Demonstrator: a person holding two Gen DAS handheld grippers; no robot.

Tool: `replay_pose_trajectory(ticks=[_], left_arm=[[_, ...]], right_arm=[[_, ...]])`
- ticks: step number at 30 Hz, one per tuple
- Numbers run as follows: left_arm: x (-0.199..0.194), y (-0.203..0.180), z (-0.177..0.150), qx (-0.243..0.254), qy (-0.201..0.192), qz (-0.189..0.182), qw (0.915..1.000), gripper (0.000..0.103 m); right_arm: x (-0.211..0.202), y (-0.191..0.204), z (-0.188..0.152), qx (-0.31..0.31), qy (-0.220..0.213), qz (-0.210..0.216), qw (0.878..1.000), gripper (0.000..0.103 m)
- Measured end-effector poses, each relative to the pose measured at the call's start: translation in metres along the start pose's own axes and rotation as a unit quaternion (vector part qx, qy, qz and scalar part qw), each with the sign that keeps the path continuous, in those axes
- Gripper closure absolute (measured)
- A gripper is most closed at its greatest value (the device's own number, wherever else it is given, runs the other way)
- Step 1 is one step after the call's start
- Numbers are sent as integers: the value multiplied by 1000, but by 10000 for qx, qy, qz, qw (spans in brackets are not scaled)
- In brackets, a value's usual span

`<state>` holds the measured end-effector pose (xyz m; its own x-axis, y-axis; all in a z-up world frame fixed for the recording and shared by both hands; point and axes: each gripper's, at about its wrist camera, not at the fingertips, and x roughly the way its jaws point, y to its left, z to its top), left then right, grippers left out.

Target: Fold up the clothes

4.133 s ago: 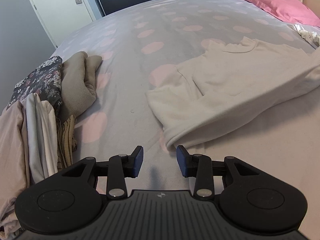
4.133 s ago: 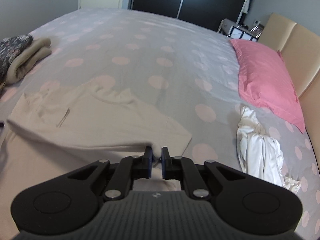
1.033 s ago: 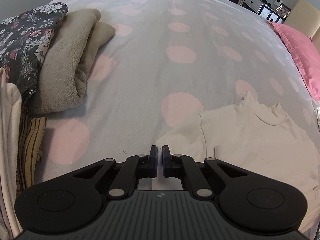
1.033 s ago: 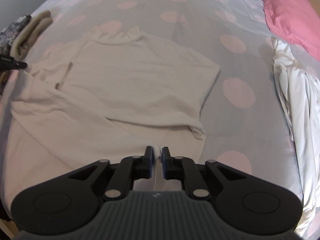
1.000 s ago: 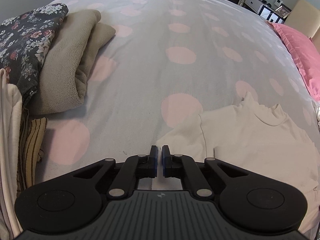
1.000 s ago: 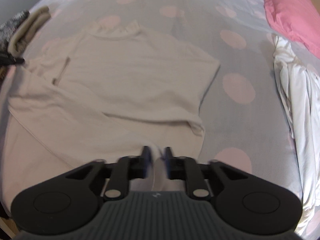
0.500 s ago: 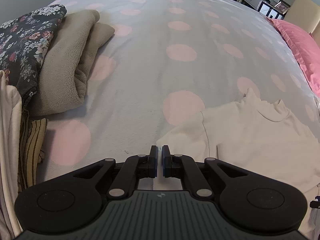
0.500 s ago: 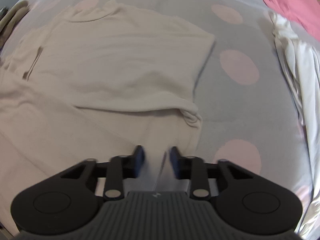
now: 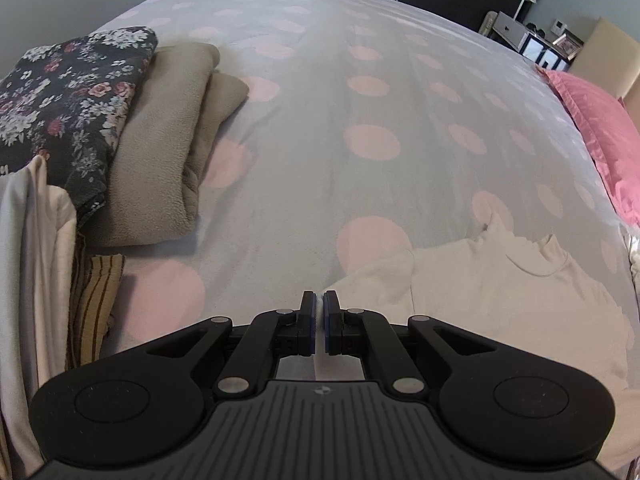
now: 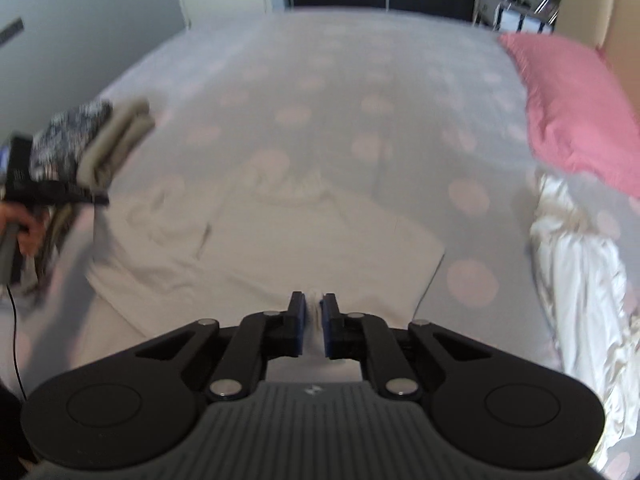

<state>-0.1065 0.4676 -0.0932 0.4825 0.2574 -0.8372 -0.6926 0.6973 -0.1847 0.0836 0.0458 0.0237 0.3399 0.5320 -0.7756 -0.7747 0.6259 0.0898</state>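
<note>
A cream long-sleeved shirt (image 9: 500, 292) lies flat on the dotted bedspread (image 9: 360, 184), collar towards the far side. My left gripper (image 9: 319, 301) is shut on a thin edge of that shirt at its left side. In the right wrist view the shirt (image 10: 304, 236) spreads out ahead, and my right gripper (image 10: 314, 303) is closing, with a bunch of the shirt's near edge pinched between its blue pads. A hand (image 10: 28, 228) holds the left gripper (image 10: 94, 199) at the shirt's far left corner.
Folded clothes are stacked at the left: a dark floral piece (image 9: 68, 92), a beige fleece (image 9: 168, 140), a striped cloth (image 9: 96, 300). A pink pillow (image 10: 572, 104) and a crumpled white satin garment (image 10: 580, 264) lie at the right. Dark wardrobe doors stand beyond the bed.
The right jaws, apart around the cloth half a second ago, have come together on it, and the right gripper has risen, so it sees more of the bed. The left gripper has barely moved.
</note>
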Motion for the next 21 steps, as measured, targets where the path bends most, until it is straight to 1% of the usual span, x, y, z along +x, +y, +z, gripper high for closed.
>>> replay_pose_trajectory(ticks=[4,8,12,15,16,17,20,21], left_arm=[[-2,-2,4,-147,-87,-137,9998,101],[-1,-14,11,-123,-211,-318,9992,101],[12,-37,10,99,-146,-474,9987,101],[22,-51,7,272,-169,-582,9978,99],[24,-53,6,295,-191,-592,9976,97],[25,-54,5,314,-210,-596,9975,91],[25,-51,2,320,-307,-530,9976,88],[24,-48,2,277,-363,-508,9977,84]], right_arm=[[-14,-23,19,540,-423,-20,9976,93],[-10,-47,32,970,-562,-198,9935,93],[17,-71,33,1278,-214,-462,9905,93],[44,-88,29,1440,86,-754,9867,93],[53,-93,27,1464,177,-868,9853,93],[62,-97,25,1475,267,-997,9837,93],[84,-106,19,1505,476,-1124,9810,93],[90,-108,17,1512,518,-1151,9804,93]])
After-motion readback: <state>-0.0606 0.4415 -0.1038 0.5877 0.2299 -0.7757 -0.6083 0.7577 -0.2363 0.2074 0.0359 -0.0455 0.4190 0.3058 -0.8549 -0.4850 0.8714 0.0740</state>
